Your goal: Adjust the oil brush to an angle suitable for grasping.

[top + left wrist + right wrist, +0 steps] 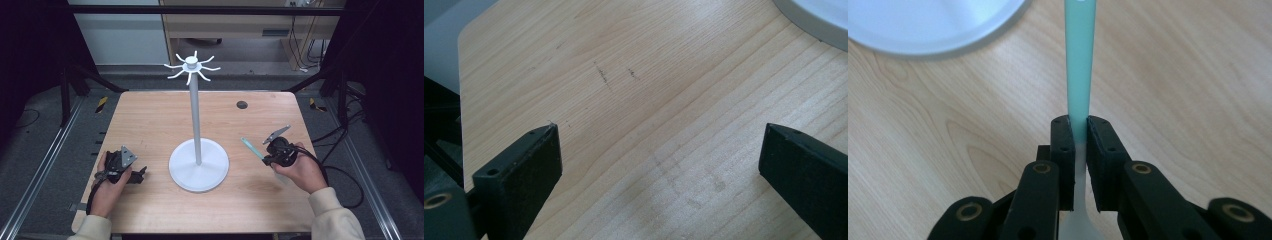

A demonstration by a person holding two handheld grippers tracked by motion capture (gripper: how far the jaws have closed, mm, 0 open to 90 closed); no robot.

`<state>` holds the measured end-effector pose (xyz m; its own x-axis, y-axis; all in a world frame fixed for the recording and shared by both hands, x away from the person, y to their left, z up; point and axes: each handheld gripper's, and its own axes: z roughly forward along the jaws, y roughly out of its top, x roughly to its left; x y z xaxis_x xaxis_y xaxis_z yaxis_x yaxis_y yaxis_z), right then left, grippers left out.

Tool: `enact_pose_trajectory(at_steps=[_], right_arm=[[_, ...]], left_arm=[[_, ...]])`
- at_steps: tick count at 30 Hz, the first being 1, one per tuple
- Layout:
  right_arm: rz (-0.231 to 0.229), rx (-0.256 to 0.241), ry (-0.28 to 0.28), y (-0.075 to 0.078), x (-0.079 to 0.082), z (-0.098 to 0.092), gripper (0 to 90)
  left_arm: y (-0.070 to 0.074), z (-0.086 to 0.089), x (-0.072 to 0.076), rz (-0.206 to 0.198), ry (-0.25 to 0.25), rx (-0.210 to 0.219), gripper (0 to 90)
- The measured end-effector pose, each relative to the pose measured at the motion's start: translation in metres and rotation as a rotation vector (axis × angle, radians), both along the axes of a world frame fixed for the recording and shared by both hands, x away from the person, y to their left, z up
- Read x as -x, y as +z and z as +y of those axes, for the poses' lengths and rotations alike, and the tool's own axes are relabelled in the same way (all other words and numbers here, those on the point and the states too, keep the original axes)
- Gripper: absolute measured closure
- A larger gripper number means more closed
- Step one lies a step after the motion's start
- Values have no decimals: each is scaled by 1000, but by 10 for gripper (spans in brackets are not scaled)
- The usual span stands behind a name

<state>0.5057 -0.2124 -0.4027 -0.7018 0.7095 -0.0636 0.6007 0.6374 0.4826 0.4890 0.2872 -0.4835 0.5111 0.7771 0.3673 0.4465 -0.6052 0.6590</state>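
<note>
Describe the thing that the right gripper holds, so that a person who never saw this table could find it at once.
Start at the white stand in the middle of the wooden table, then go to the right gripper beside its round base. Its jaws are shut on a thin, flat, pale green handle pointing toward the base, the only coloured thing on the table.

stand [198, 165] mid-table [150, 115] | left gripper [141, 174] left | right gripper [266, 160] right, apparently clamping spoon [251, 147]
</note>
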Motion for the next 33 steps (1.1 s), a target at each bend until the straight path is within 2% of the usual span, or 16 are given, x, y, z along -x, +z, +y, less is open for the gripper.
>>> enact_pose_trajectory(at_steps=[1,2,5,10,17,21,22,24,27,31,33], right_arm=[[0,0,0,0,0,0,823],[-25,-24,-5,6,1,-2,823],[-56,-53,-19,13,2,-2,823],[-100,-95,-28,15,1,-1,824],[-138,-185,-60,21,-5,2,823],[-162,-217,-67,26,-7,5,823],[-180,-238,-66,29,-8,8,823],[-201,-236,-72,32,-9,11,823],[-235,-281,-82,35,-12,13,823],[-257,-339,-97,36,-13,17,823],[-273,-349,-110,36,-12,20,823]], left_arm=[[0,0,0,1,-1,0,31],[0,0,0,-1,1,2,31],[0,0,0,-1,2,1,31],[0,-1,0,1,-2,-6,31],[0,0,0,-5,5,3,30],[0,0,0,-5,4,4,29],[0,0,0,-4,5,4,29],[0,1,0,-7,8,9,29],[0,1,1,-7,8,4,29],[1,1,1,-10,8,3,28],[1,1,1,-10,8,2,28]])
